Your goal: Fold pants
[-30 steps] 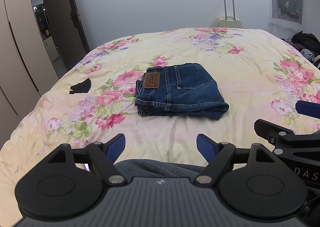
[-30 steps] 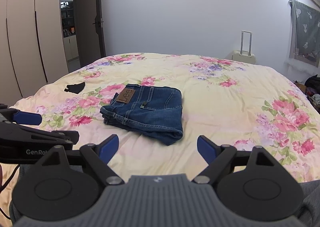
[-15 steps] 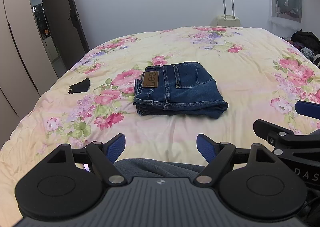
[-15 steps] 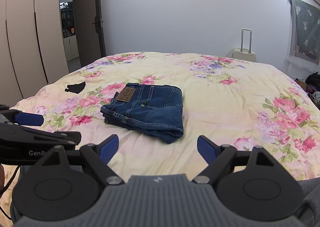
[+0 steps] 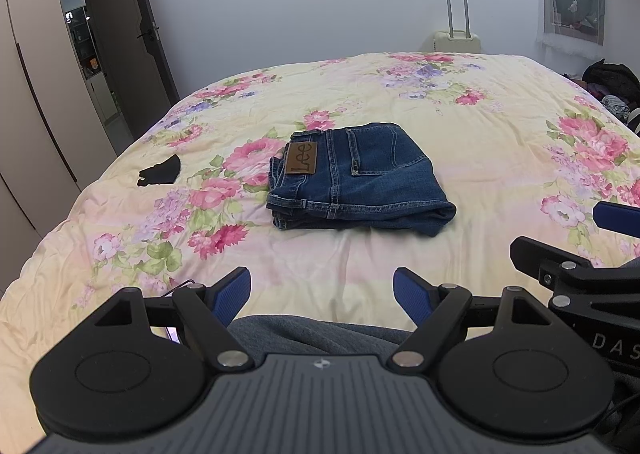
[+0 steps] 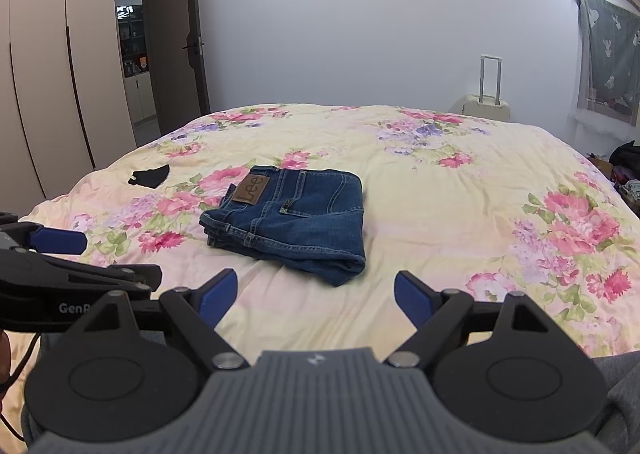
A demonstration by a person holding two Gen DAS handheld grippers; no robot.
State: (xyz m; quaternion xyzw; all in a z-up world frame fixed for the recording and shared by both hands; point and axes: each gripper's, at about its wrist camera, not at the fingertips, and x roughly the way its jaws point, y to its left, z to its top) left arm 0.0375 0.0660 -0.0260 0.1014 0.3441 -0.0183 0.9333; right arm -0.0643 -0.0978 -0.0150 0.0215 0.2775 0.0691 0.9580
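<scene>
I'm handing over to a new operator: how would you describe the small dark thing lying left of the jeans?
Start from the floral bedspread, then find the folded jeans near its middle. Left of them, apart from the denim and towards the wardrobe side, lies a small black cloth scrap. It is the only plain black, crumpled item on the cover.

I see a pale grey wall point(image 6: 360, 25), dark open door point(image 6: 176, 37), beige wardrobe point(image 6: 48, 65) and cream hard-shell suitcase point(image 5: 456, 38).

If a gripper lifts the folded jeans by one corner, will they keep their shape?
Probably not. The folded jeans are soft stacked denim layers, so they would likely droop and unfold. They look thick, thus rather heavy for their size. On the quilt, pushing may bunch them.
</scene>
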